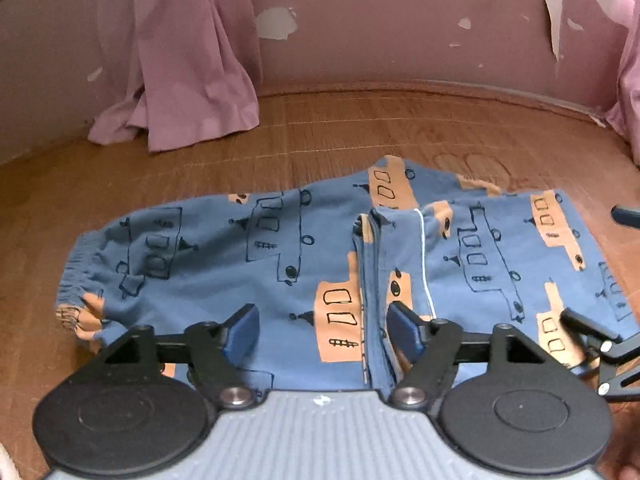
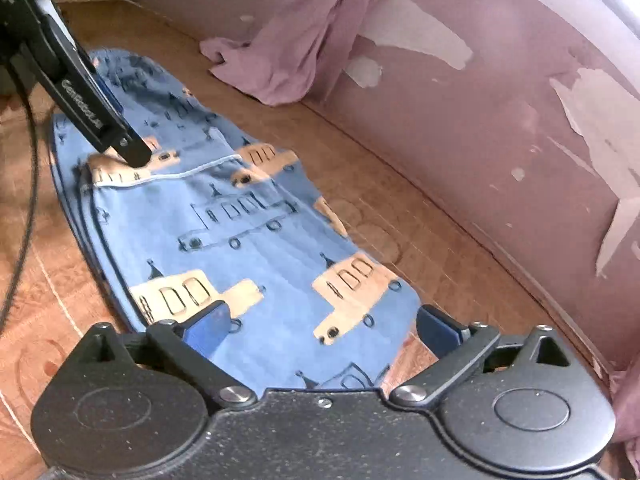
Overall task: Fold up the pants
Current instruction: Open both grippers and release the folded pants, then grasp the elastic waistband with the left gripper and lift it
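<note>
The pants (image 1: pixel 248 256), blue with orange and outlined vehicle prints, are laid flat on a brown woven mat (image 1: pixel 320 128), and are folded over on themselves so that a doubled edge with a white piped seam runs across their middle. In the left wrist view the gathered waistband is seen toward the mat's left side, while the folded-over part lies to the right of the seam. The left gripper (image 1: pixel 324 330) is held low over the near edge of the pants, its blue-padded fingers spread wide with the folded edge between them and nothing clamped. At the right edge of that view only a black fragment of the right gripper (image 1: pixel 592 340) is caught, over the cloth. The right wrist view shows the garment lengthwise instead: the right gripper (image 2: pixel 324 332) is opened wide over the near end of the folded part, one pad above the fabric and the other above the bare mat. Only here is the left gripper's black finger (image 2: pixel 120 136) seen from outside, pressed down at the far seam. A pink curtain (image 2: pixel 288 40) rests on the mat's far edge, against a pink wall (image 2: pixel 520 120) with peeling paint.
</note>
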